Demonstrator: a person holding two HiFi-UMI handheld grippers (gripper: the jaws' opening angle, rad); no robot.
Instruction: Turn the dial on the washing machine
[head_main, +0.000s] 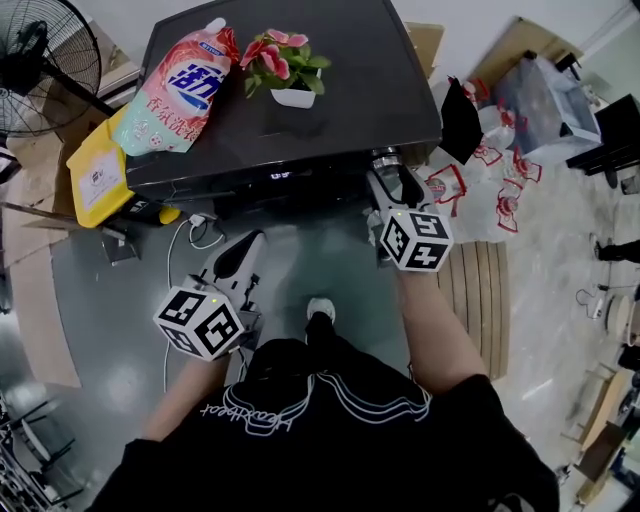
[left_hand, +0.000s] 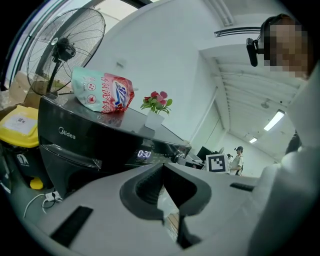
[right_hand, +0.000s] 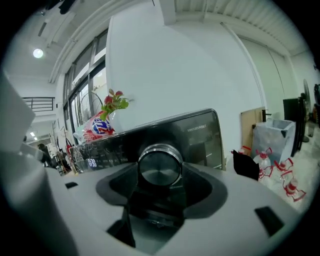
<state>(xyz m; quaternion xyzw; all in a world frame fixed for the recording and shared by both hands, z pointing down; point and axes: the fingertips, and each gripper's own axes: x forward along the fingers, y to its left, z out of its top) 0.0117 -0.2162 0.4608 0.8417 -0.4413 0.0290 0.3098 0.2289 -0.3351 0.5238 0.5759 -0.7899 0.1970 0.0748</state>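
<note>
A black washing machine (head_main: 370, 90) fills the top of the head view, seen from above. Its round silver dial (right_hand: 160, 166) sits at the front right corner, and my right gripper (right_hand: 160, 175) is shut on it, a dark pad on each side. In the head view the right gripper (head_main: 391, 176) reaches up to that corner, where the dial (head_main: 386, 158) just shows. My left gripper (head_main: 250, 246) hangs lower left, away from the machine, jaws shut on nothing. From the left gripper (left_hand: 162, 174) view the lit display (left_hand: 144, 154) reads on the front panel.
A pink detergent pouch (head_main: 185, 90) and a small potted flower (head_main: 290, 70) lie on the machine's lid. A standing fan (head_main: 45, 60) and a yellow container (head_main: 95, 170) are on the left. Plastic bags (head_main: 500, 170) and a wooden pallet (head_main: 480, 290) are on the right.
</note>
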